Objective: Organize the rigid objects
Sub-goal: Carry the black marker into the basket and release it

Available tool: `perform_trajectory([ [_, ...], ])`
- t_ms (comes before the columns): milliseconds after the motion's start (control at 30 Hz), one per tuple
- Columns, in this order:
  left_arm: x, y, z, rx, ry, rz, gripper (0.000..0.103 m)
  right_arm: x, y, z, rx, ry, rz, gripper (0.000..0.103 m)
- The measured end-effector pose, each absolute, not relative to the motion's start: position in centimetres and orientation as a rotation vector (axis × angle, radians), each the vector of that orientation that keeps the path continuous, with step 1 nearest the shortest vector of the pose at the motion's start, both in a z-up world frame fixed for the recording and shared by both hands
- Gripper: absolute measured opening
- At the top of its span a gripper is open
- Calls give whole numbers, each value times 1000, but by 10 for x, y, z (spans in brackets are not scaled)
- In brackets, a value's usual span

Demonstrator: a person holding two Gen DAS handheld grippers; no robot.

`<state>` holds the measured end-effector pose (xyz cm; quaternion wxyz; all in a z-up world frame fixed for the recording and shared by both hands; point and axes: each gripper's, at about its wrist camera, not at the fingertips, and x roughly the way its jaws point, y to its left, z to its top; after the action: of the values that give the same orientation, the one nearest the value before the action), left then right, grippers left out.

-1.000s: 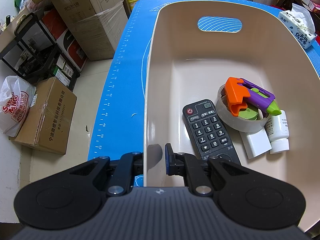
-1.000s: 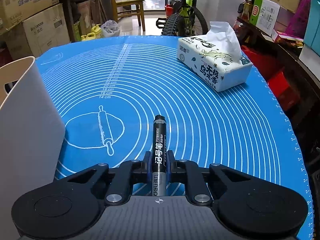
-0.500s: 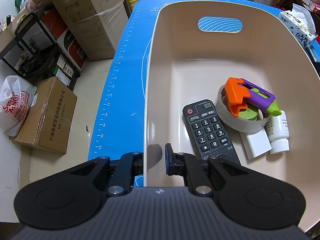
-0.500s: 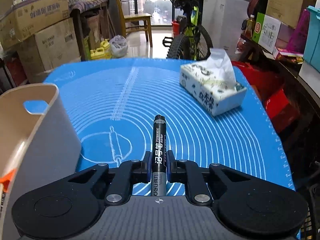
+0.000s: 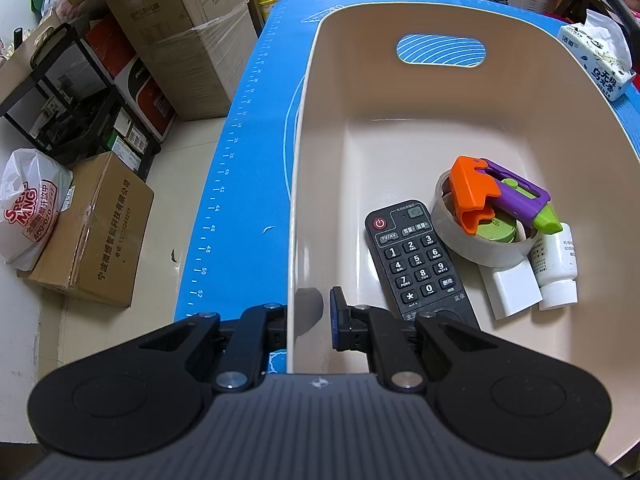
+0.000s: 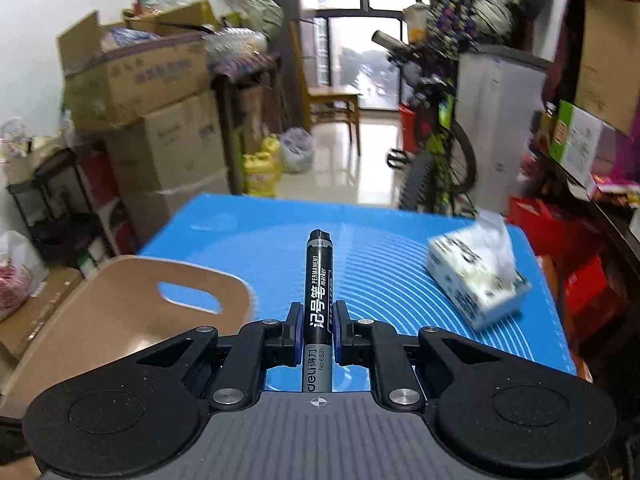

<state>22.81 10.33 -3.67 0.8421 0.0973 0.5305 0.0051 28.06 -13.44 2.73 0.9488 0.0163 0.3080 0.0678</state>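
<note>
My left gripper [image 5: 309, 320] is shut on the near left wall of a beige bin [image 5: 296, 216], one finger inside and one outside. In the bin lie a black remote [image 5: 416, 258], a tape roll [image 5: 476, 246], an orange and purple toy [image 5: 496, 194], a white bottle [image 5: 558, 264] and a white block [image 5: 512, 288]. My right gripper [image 6: 317, 328] is shut on a black permanent marker [image 6: 318, 292], held up in the air above the blue mat [image 6: 380, 264]. The bin [image 6: 120, 308] shows low at the left in the right wrist view.
A tissue box [image 6: 476, 276] stands on the mat at the right, and also shows in the left wrist view [image 5: 596, 62]. Cardboard boxes [image 5: 92, 232], a black shelf rack [image 5: 72, 108] and a plastic bag [image 5: 28, 208] stand on the floor to the left. A bicycle [image 6: 436, 148] stands behind the table.
My right gripper has lifted with the marker and tilted up, so the mat dropped lower in view and the bin's inside came into sight. My left gripper has stayed on the bin wall.
</note>
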Motion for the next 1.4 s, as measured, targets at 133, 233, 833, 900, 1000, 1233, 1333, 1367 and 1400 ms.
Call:
perform_trajectory([
  [133,228,104,-36,205,1120,10,12,277,-112,38,47,622,205,24],
  [233,228,104,-36,202,1120,8,12,276,-95,38,55,634,252,24],
  [833,228,105,-36,197,1115,8,12,267,-15,-31,1,939,352,24],
  [900,228,106,-35,189,1112,11,12,267,-13,-38,1,975,339,25],
  [1000,228,107,-33,179,1104,16,12,264,-18,-41,14,981,337,27],
  [1233,221,106,-20,154,1041,31,38,240,-22,-13,12,883,394,75],
  [1333,212,103,-9,164,995,51,56,227,-29,5,20,846,407,77],
  [1367,209,101,-5,168,981,57,60,222,-32,10,19,834,405,78],
  [1400,205,99,-2,172,968,61,62,215,-35,15,20,821,405,79],
])
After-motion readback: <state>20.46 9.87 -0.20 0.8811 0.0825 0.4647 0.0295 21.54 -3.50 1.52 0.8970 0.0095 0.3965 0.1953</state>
